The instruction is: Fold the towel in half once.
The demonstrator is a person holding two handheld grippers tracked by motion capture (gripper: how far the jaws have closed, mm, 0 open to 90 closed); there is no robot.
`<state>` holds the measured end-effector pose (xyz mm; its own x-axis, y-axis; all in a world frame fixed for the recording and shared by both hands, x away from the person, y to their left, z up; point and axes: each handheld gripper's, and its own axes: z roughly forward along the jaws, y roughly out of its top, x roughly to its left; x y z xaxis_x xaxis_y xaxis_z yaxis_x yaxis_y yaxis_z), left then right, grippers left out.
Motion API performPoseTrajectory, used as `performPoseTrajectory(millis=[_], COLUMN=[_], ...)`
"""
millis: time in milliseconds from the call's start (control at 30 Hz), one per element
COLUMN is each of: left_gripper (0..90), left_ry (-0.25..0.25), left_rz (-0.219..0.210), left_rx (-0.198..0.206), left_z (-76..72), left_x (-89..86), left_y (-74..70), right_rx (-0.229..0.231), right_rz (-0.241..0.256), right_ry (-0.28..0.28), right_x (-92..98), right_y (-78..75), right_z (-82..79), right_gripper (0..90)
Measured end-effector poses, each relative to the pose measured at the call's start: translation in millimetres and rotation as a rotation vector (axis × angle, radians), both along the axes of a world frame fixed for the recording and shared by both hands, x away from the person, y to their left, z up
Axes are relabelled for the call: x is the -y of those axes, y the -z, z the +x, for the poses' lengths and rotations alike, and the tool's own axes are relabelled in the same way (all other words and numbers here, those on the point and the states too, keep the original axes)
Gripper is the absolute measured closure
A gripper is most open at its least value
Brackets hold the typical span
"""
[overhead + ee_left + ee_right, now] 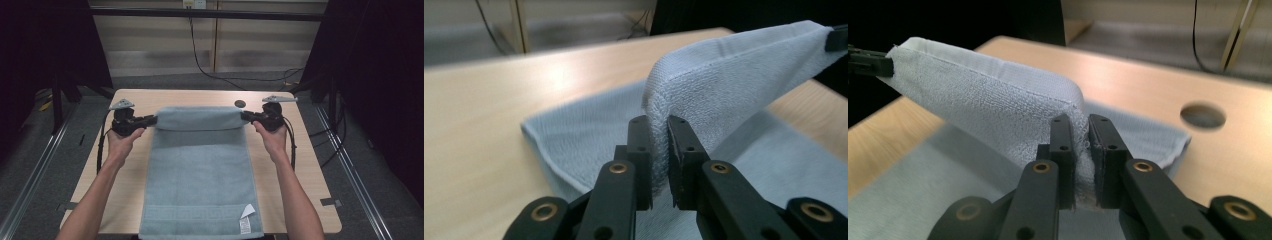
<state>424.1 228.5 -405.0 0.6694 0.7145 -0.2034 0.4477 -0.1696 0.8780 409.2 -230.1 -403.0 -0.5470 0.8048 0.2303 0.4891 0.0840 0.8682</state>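
A light blue towel (200, 170) lies lengthwise on the wooden table (310, 165), its near end hanging over the front edge with a white label (246, 220). Its far end is lifted and folded back toward me as a raised band (199, 119). My left gripper (150, 120) is shut on the band's left corner (704, 85), the cloth pinched between its jaws. My right gripper (248, 117) is shut on the right corner (998, 105). Both hold the edge a little above the towel beneath.
A round dark hole (240, 103) sits in the tabletop near the far edge, also seen past the right gripper (1203, 115). Bare wood runs along both sides of the towel. Cables (200, 60) trail across the floor behind the table.
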Motion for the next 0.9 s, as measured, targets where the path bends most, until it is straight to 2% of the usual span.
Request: performPoseTrajectory(millis=[33, 100, 133, 200, 233, 333, 367, 400, 500, 533, 600, 700, 733, 767, 833, 900], left_gripper=[81.7, 81.7, 81.7, 81.6, 81.7, 81.6, 81.6, 81.7, 81.6, 81.6, 81.5, 81.6, 81.6, 81.4, 81.4, 81.2], left_ry=[0.008, 0.024, 0.031, 0.055, 0.065, 0.088, 0.088, 0.098, 0.124, 0.127, 0.131, 0.128, 0.148, 0.154, 0.155, 0.157], left_rz=[0.0, -0.024, -0.042, -0.067, -0.072, -0.091, -0.092, -0.094, -0.122, -0.107, -0.088, -0.066, -0.059, -0.048, -0.039, -0.043], left_rx=[0.024, 0.049, 0.065, 0.09, 0.098, 0.122, 0.134, 0.145, 0.152, 0.157, 0.156, 0.166, 0.152, 0.137, 0.088, 0.047], left_z=[-4.7, -12.1, -17.2, -29.9, -37.0, -55.6, -65.4, -69.3, -84.6, -89.7, -100.7, -115.4, -120.0, -121.7, -126.0, -130.6], left_x=[-1.8, -4.5, -6.2, -9.6, -11.4, -16.8, -18.6, -19.5, -22.3, -22.5, -22.2, -20.8, -20.5, -20.3, -20.3, -21.3], left_y=[-10.6, -23.9, -30.6, -41.5, -45.4, -53.1, -56.9, -58.4, -62.4, -62.6, -57.4, -42.2, -32.6, -25.8, -3.4, 13.7], right_rx=[0.018, 0.074, 0.087, 0.097, 0.12, 0.146, 0.146, 0.158, 0.184, 0.192, 0.197, 0.18, 0.17, 0.152, 0.12, 0.074], right_rz=[0.001, 0.018, 0.032, 0.036, 0.037, 0.024, 0.024, 0.029, 0.021, 0.021, 0.011, -0.011, -0.016, -0.026, -0.036, -0.02], right_ry=[-0.004, -0.024, -0.029, -0.035, -0.057, -0.086, -0.086, -0.101, -0.12, -0.127, -0.143, -0.164, -0.17, -0.18, -0.184, -0.194], right_x=[0.7, 2.8, 3.9, 4.6, 4.9, 4.8, 4.8, 5.2, 5.8, 6.2, 7.1, 6.2, 5.6, 4.9, 4.4, 5.0], right_y=[-7.0, -32.1, -38.3, -43.1, -50.1, -58.1, -58.1, -62.7, -71.6, -74.6, -77.7, -69.1, -63.0, -53.4, -37.1, -14.4], right_z=[-1.9, -12.4, -16.6, -21.6, -33.9, -54.1, -54.1, -64.6, -81.6, -87.9, -99.6, -114.9, -119.3, -123.5, -129.3, -137.0], right_gripper=[81.9, 81.9, 81.9, 81.8, 81.9, 81.9, 81.9, 81.9, 81.8, 81.8, 81.8, 81.7, 81.7, 81.7, 81.6, 81.5])
